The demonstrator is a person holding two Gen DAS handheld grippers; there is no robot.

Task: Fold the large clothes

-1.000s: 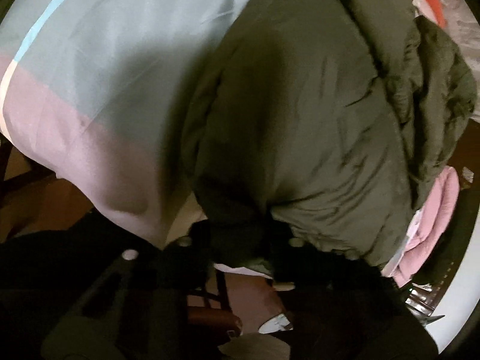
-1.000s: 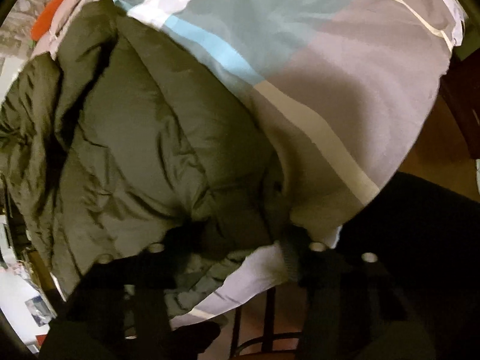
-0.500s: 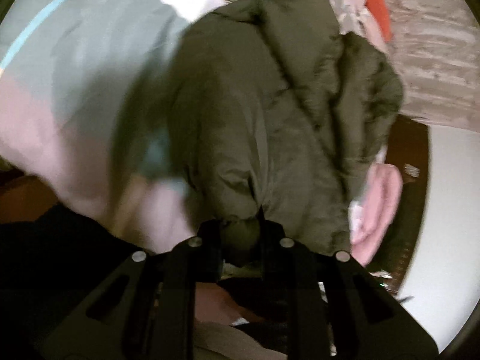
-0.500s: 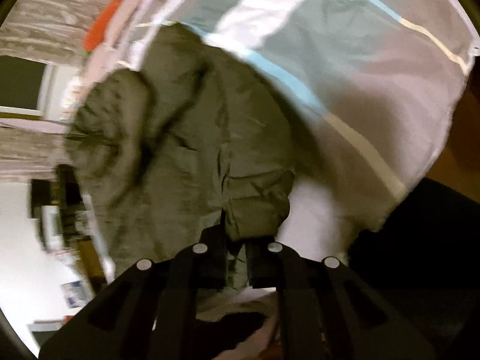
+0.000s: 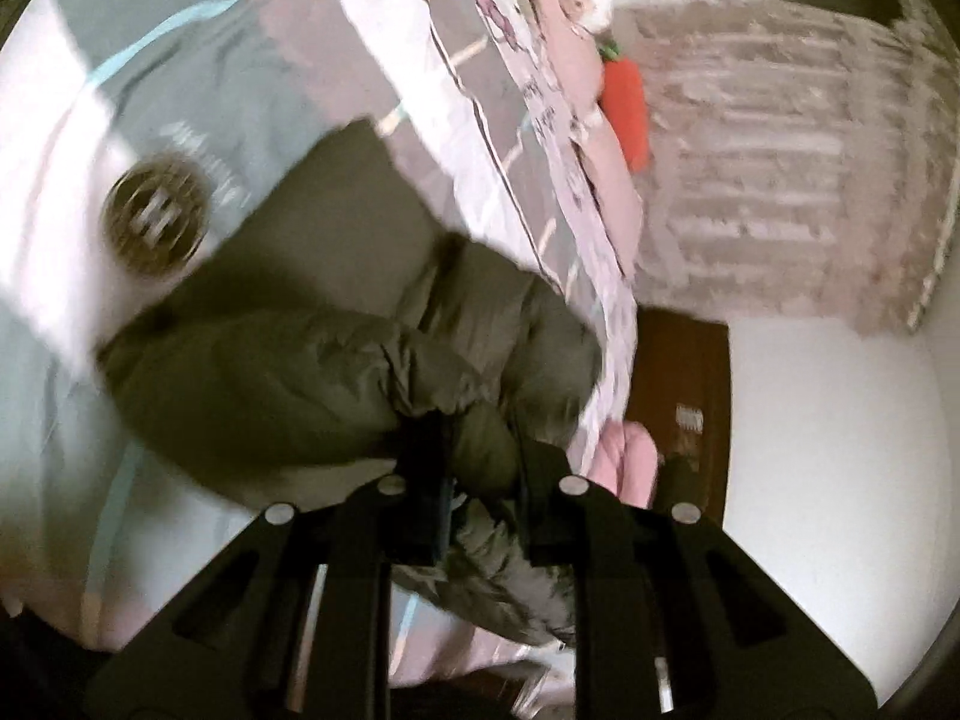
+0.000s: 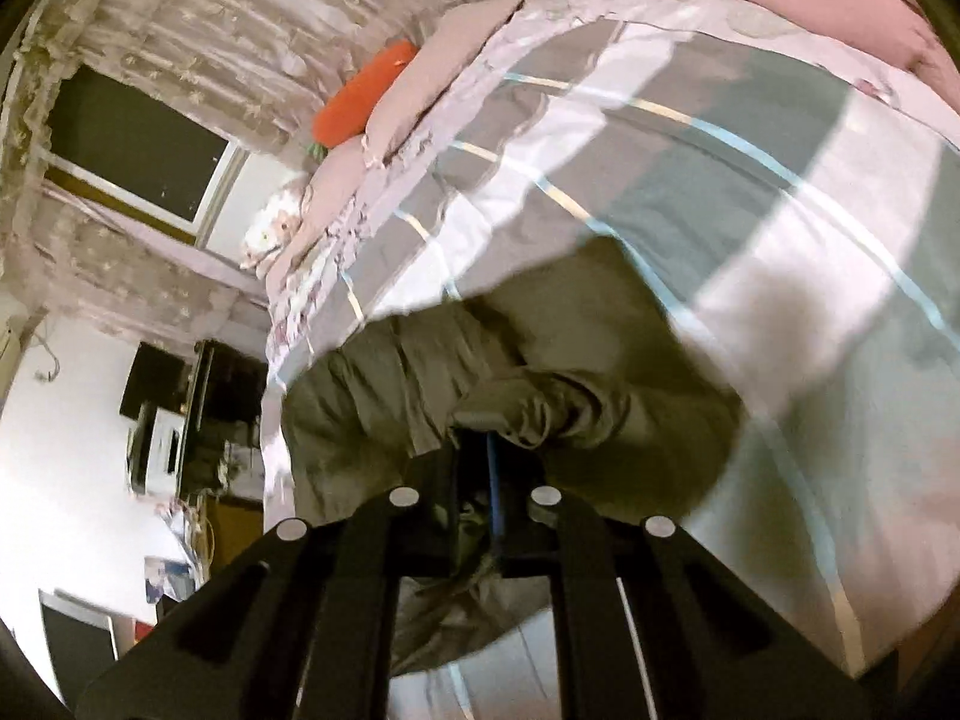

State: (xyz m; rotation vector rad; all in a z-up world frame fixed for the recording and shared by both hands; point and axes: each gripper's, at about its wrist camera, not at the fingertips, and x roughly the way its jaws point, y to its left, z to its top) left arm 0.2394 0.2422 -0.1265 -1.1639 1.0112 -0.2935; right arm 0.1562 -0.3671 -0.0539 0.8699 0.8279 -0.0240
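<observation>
An olive green puffer jacket [image 5: 288,372] lies bunched on a bed with a striped cover [image 5: 198,90]. My left gripper [image 5: 480,450] is shut on a fold of the jacket's near edge, which is doubled over the rest. In the right wrist view the jacket [image 6: 540,360] also shows, and my right gripper [image 6: 495,462] is shut on another fold of its near edge. Both views are blurred by motion.
Pink pillows [image 6: 408,90] and an orange carrot toy [image 6: 360,99] lie at the bed's far side, by lace curtains [image 5: 780,150] and a window [image 6: 132,144]. A pink garment [image 5: 618,462] hangs off the bed's right edge. Dark furniture [image 6: 198,396] stands by a white wall.
Both grippers closed on the jacket's near edge and carried it up and forward over the jacket. The views now tilt up toward the pillows and curtains.
</observation>
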